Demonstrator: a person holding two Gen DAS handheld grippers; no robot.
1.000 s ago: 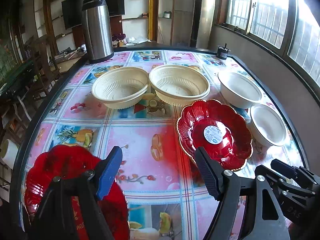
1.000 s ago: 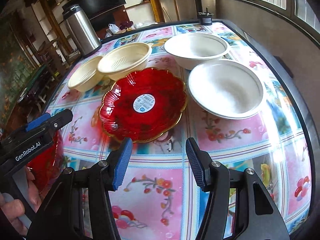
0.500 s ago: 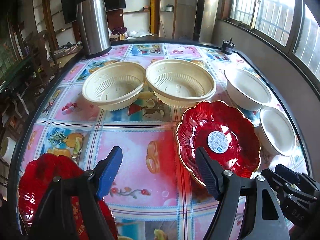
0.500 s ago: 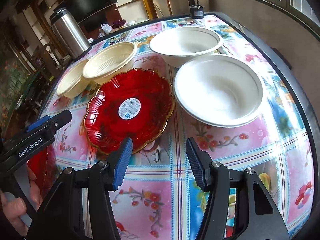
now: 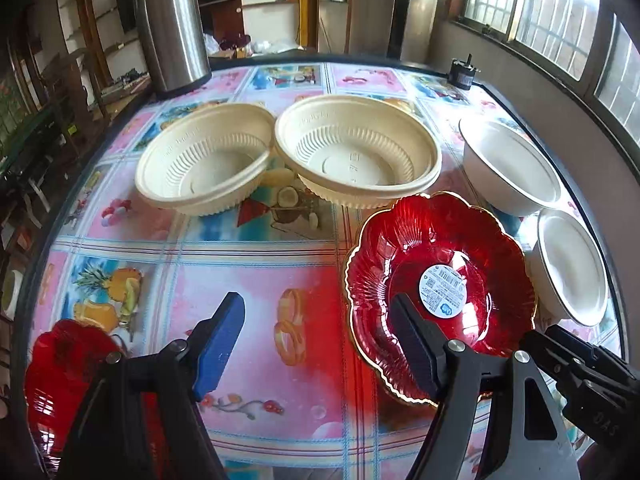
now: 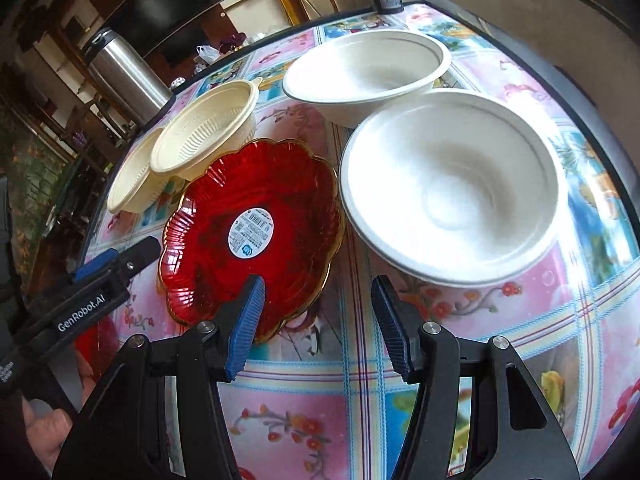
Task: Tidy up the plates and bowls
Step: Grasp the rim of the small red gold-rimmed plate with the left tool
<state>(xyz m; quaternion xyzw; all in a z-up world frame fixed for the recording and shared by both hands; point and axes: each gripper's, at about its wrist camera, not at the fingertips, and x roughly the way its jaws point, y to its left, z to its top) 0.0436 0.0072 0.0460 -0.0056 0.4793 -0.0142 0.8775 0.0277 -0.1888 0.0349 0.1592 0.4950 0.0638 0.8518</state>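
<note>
Count on table: cream ribbed bowls, two, at 11–12 o'clock. White bowls, two, at 2–3 o'clock. Red plates, two. Steel flask, one.

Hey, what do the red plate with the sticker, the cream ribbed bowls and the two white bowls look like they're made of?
Red plate: glossy translucent plastic or glass, hard to say which; light shines through, gold-trimmed scalloped rim.
Cream bowls: thin moulded plastic, likely disposable; ribbed walls, embossed lettering.
White bowls: matte, slightly fibrous, probably pressed pulp or foam.
</note>
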